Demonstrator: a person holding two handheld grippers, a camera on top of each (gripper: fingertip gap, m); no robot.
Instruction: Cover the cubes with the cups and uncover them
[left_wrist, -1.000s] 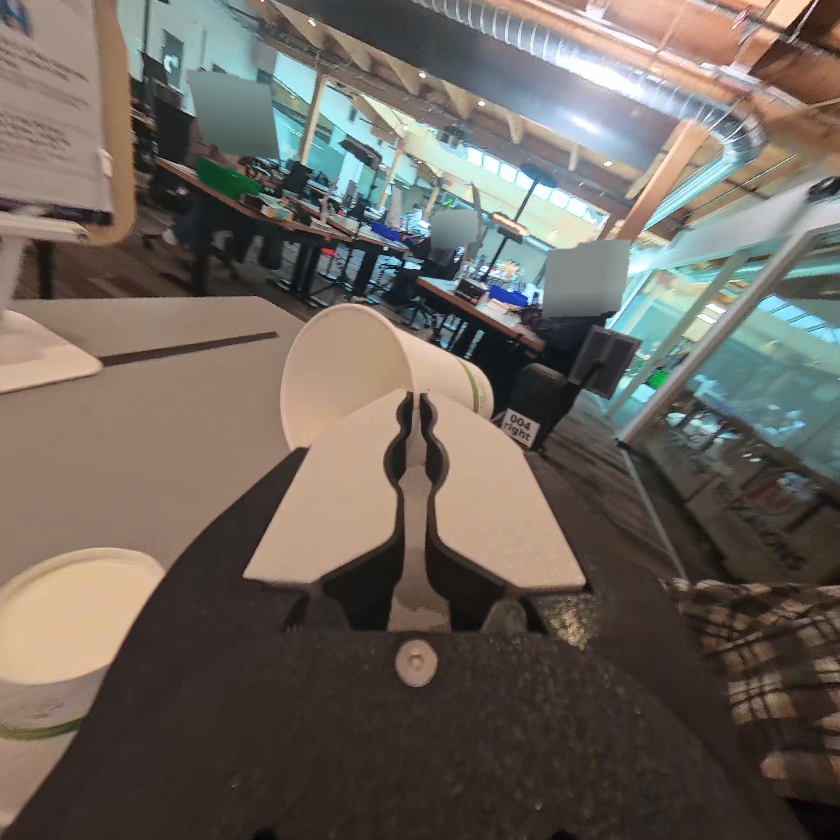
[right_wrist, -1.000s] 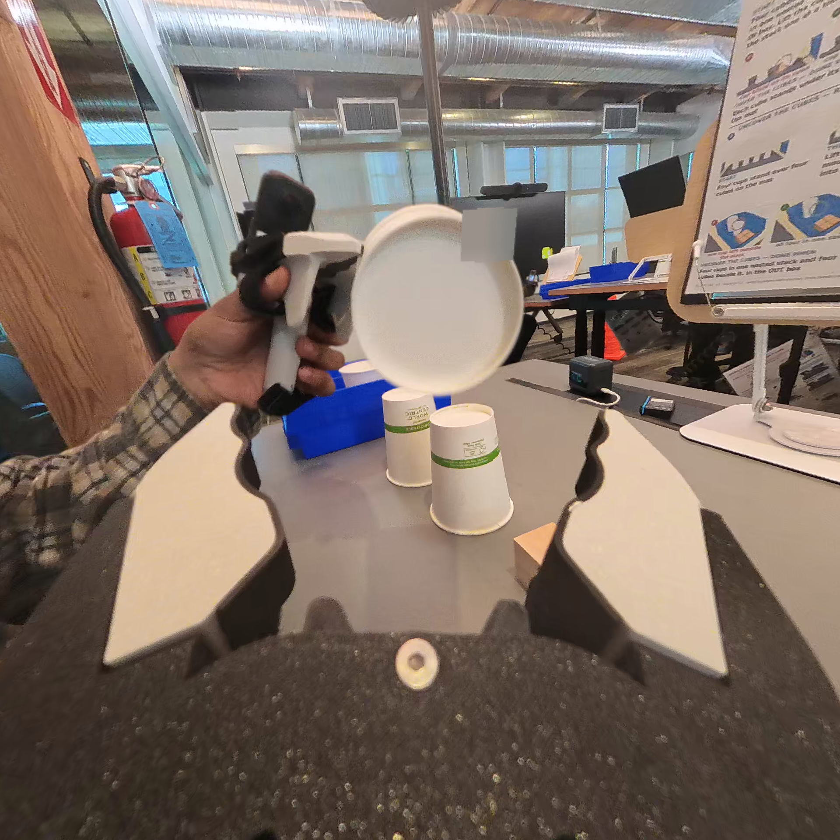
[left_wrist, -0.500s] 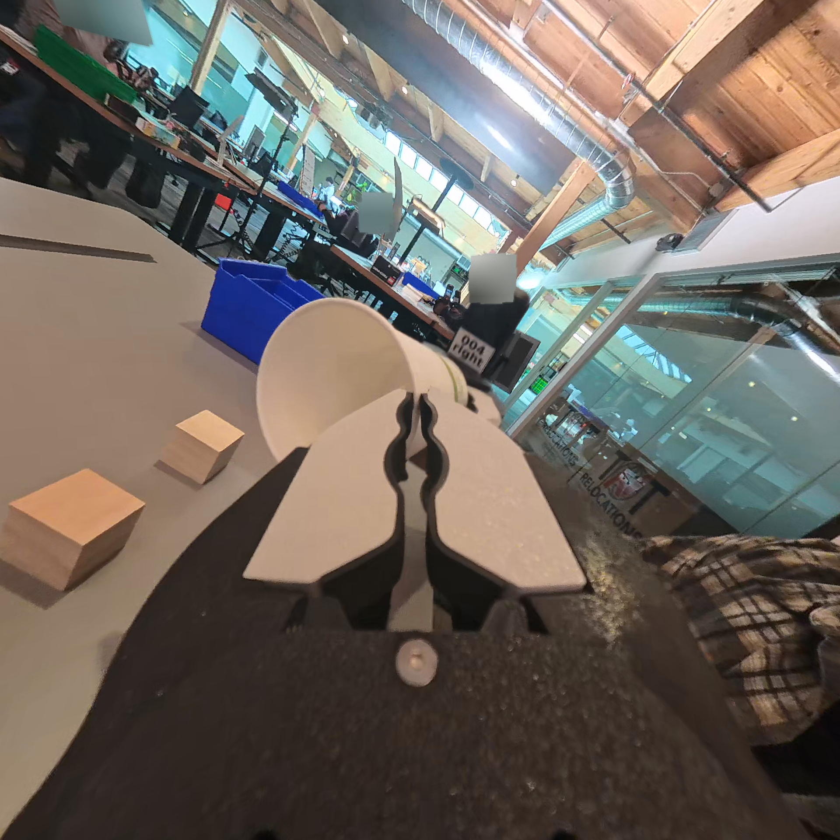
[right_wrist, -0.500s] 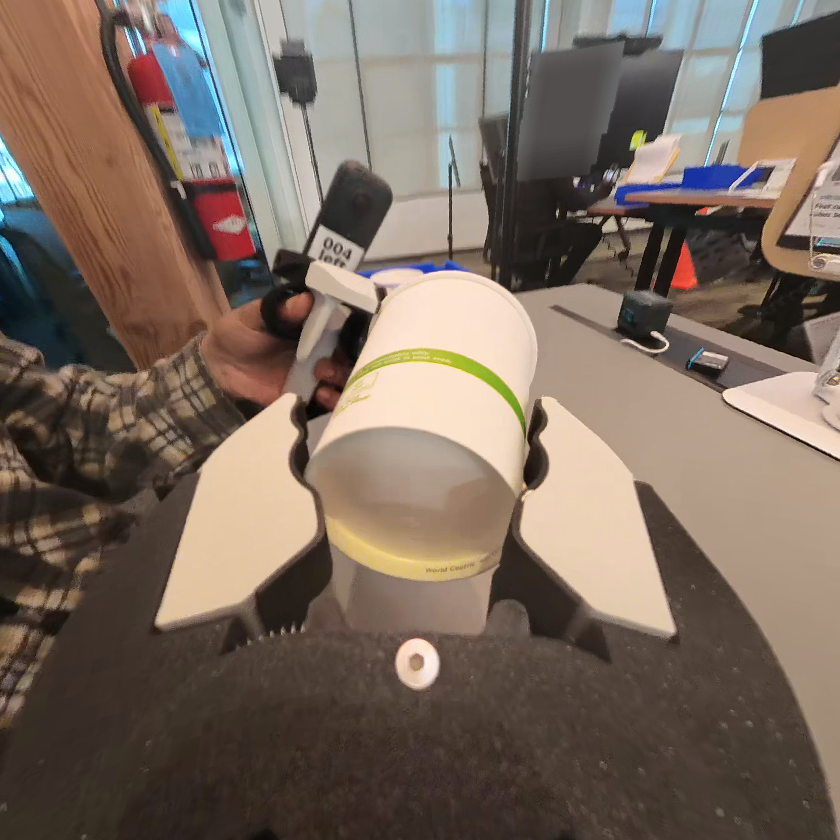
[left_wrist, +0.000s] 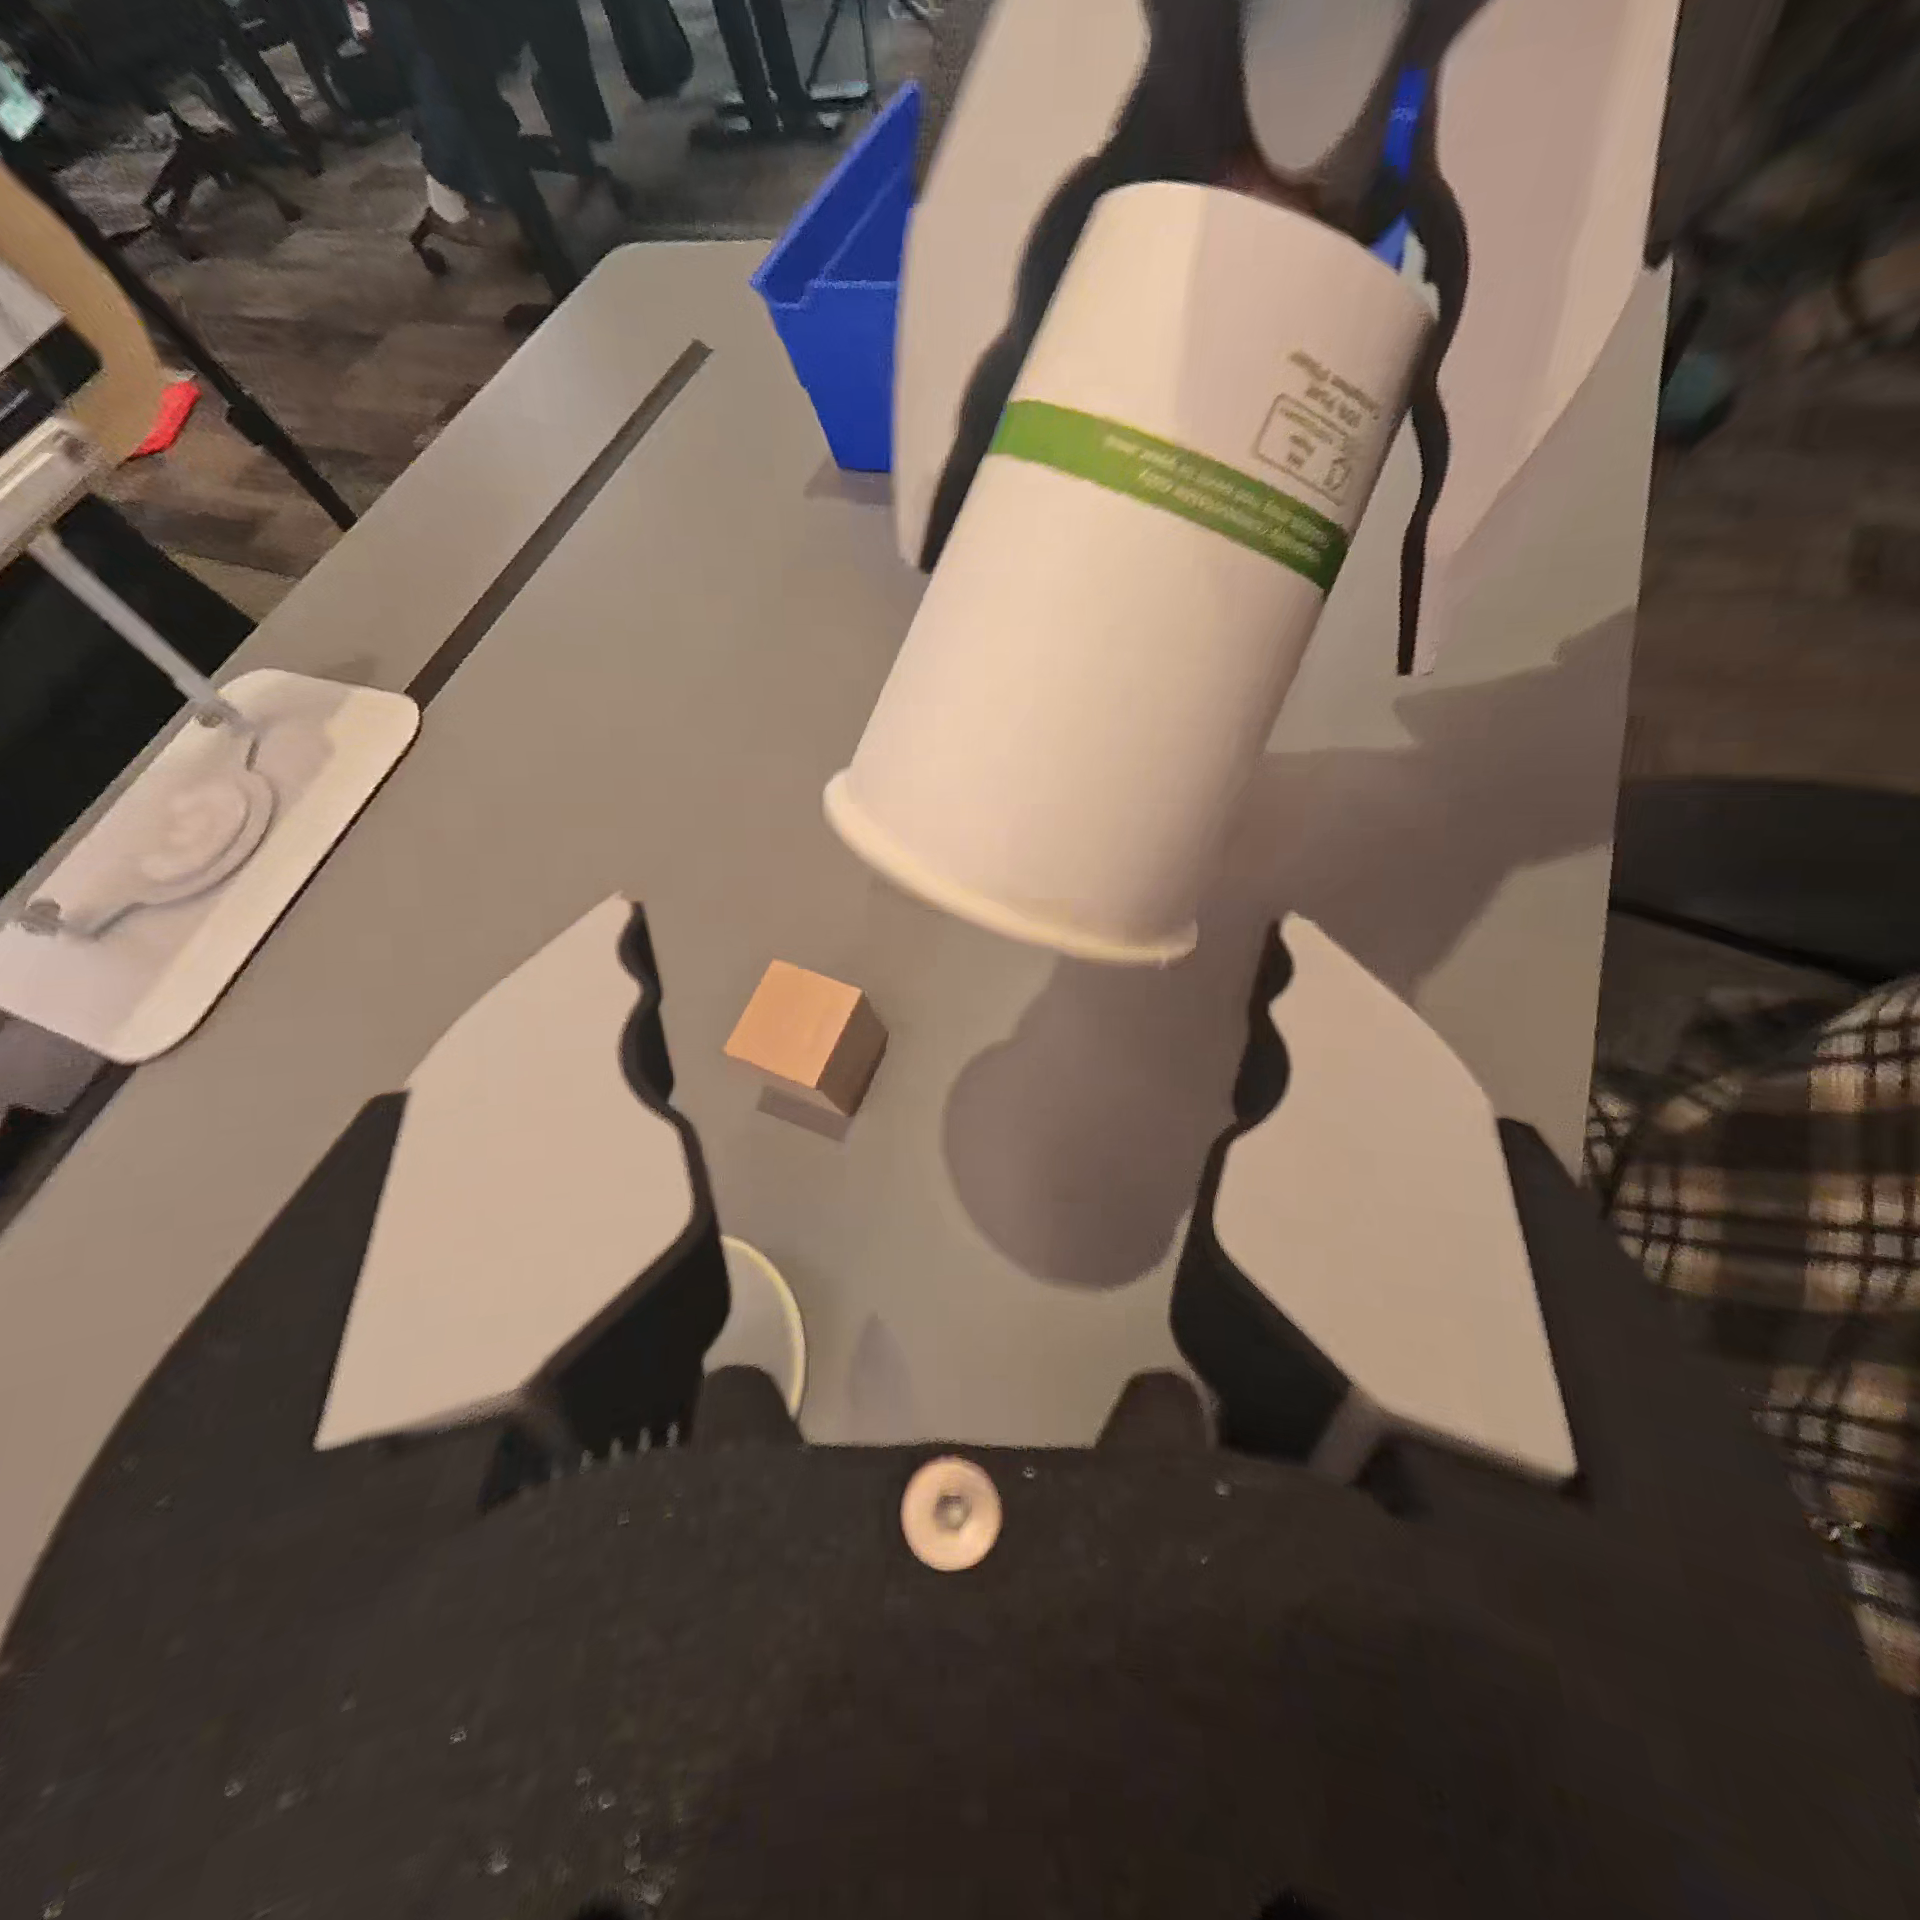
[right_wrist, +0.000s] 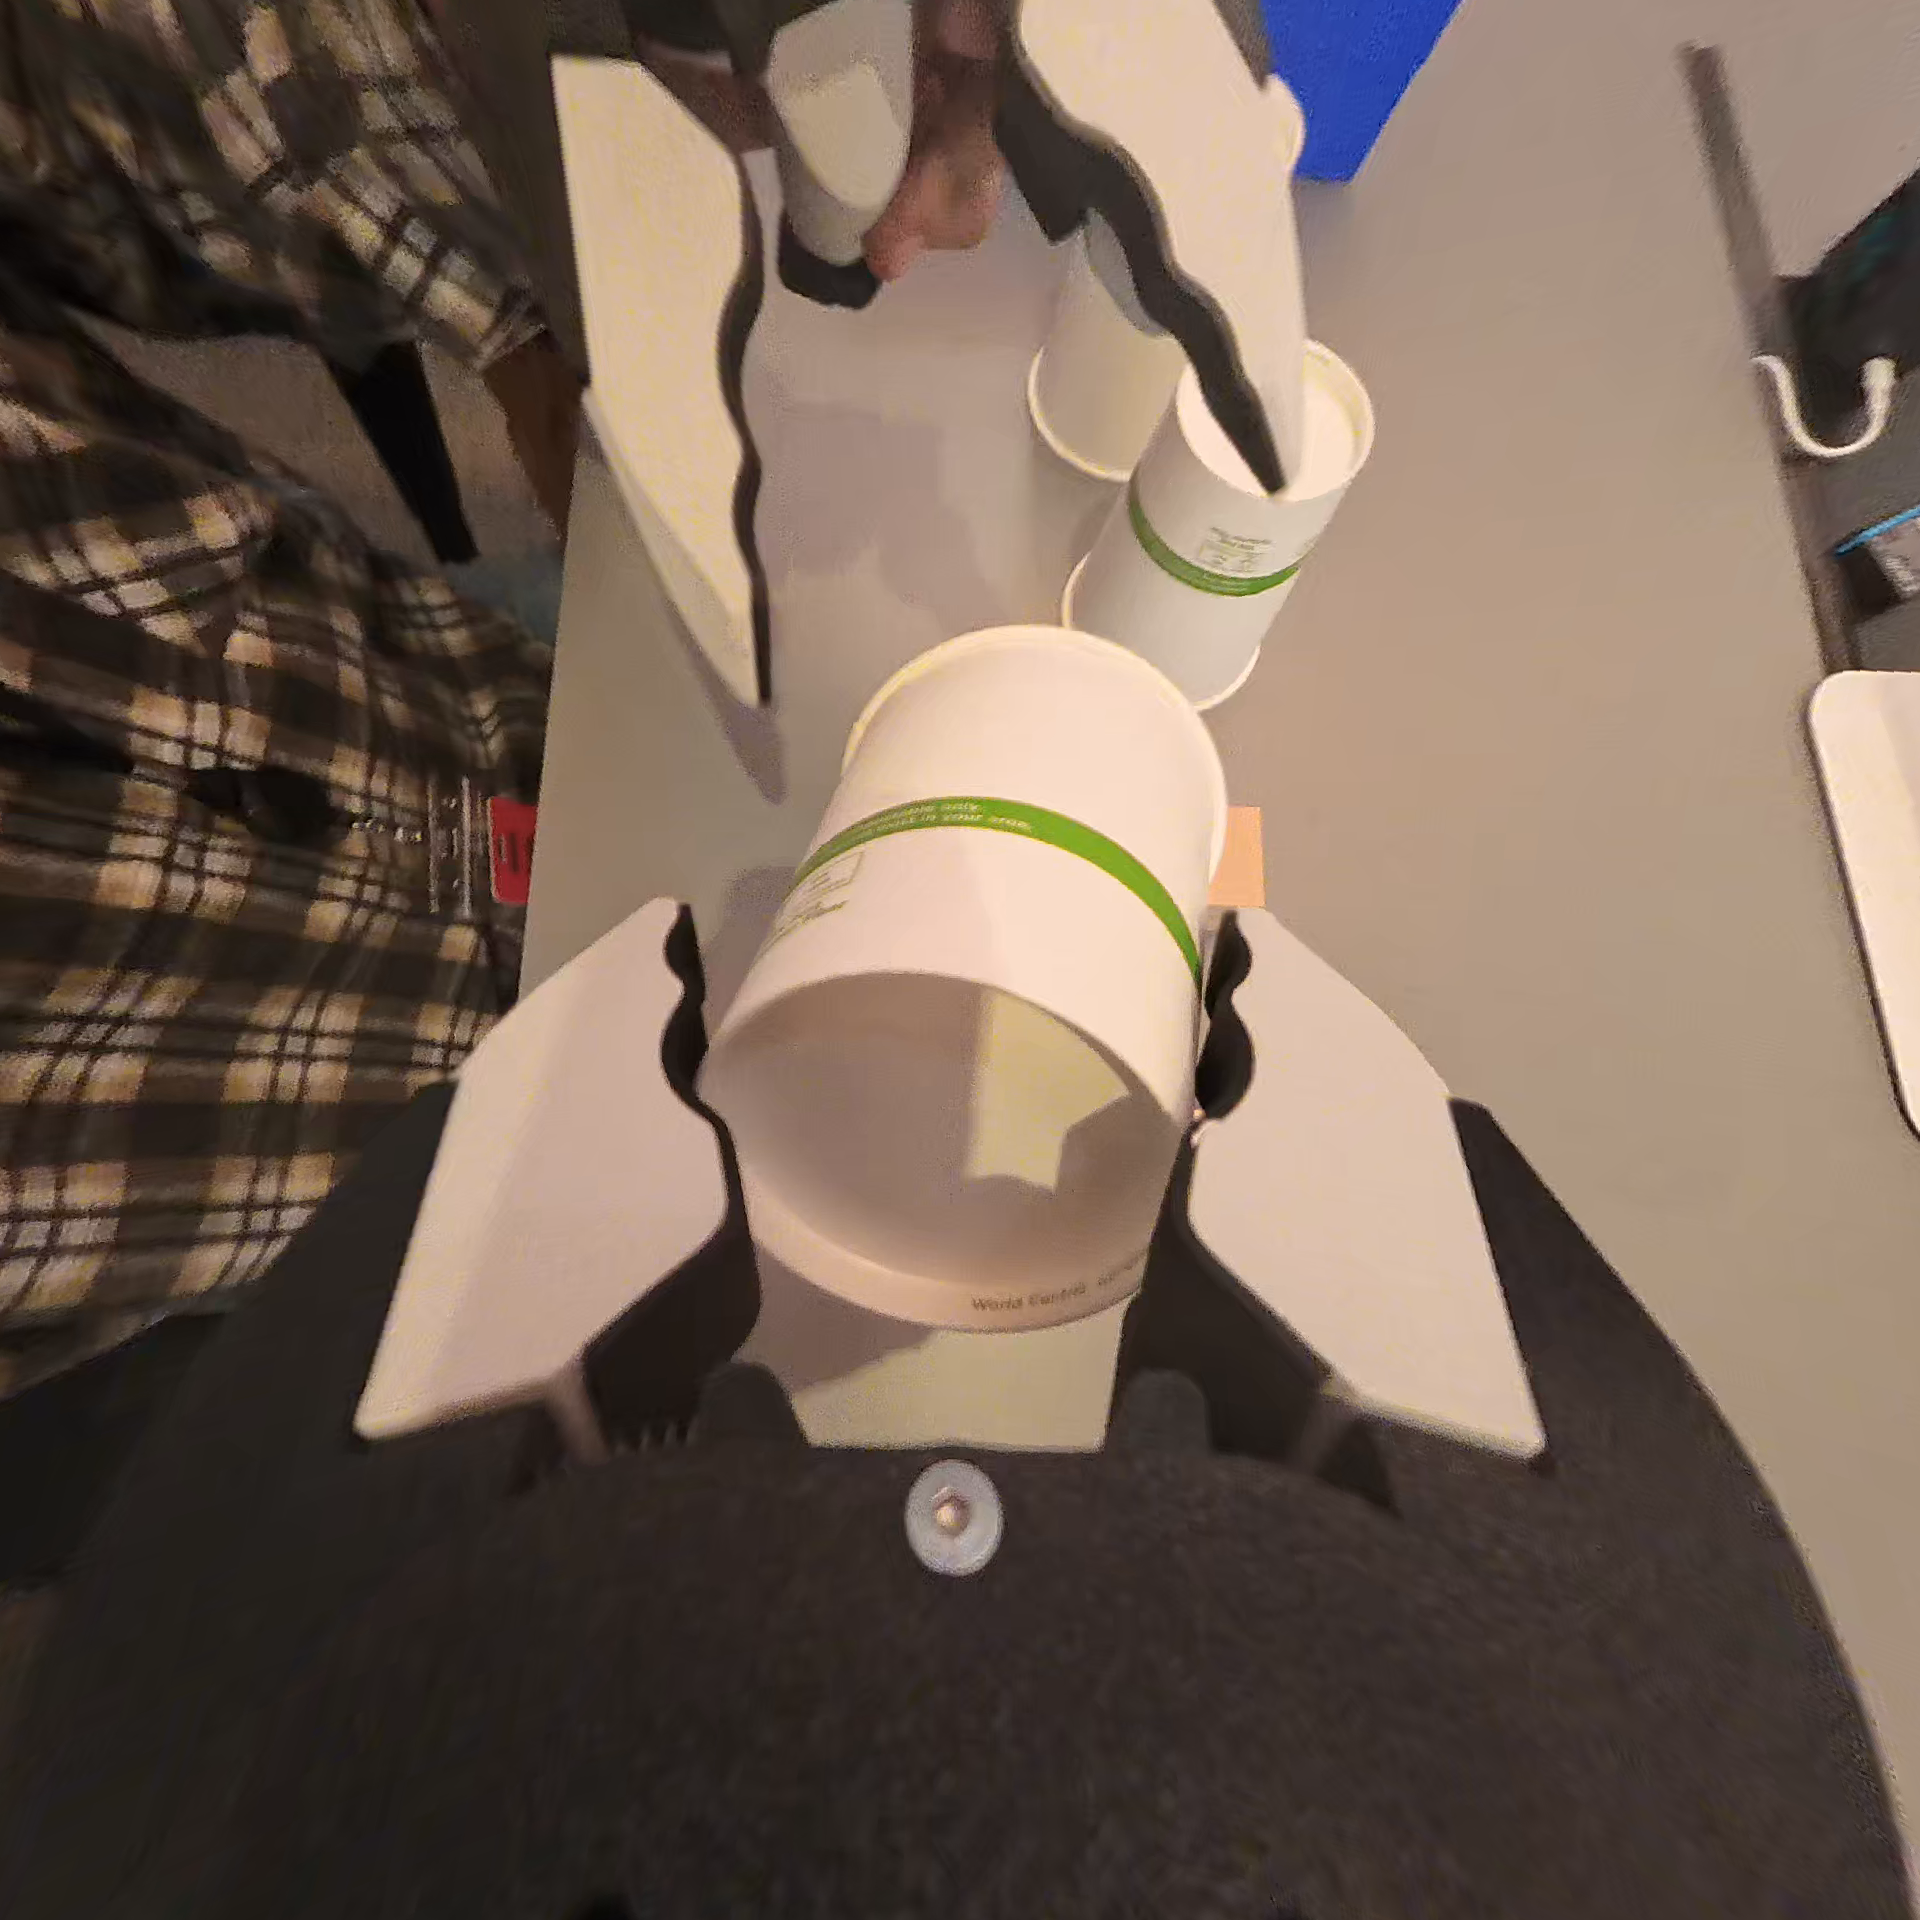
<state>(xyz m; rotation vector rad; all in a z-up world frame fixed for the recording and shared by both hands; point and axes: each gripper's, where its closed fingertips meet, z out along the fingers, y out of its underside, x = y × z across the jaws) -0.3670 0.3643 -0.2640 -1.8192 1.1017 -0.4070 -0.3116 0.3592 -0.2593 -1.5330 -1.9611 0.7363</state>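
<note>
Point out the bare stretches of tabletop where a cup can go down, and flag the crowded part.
Free: the grey table between the wooden cube and the white stand base, and the strip from the cube toward the blue bin. Crowded: around the two inverted cups, under the open left gripper, beside the cup in the right gripper.

Grey table (left_wrist: 582, 665) with a dark slot, dim wood-look floor (left_wrist: 312, 301) beyond, black chair legs (left_wrist: 457, 156)

My left gripper (left_wrist: 951, 1039) gaped empty above the cube (left_wrist: 805, 1047); the right gripper (left_wrist: 1216, 343) gripped an inverted, tilted cup (left_wrist: 1101, 623).
</note>
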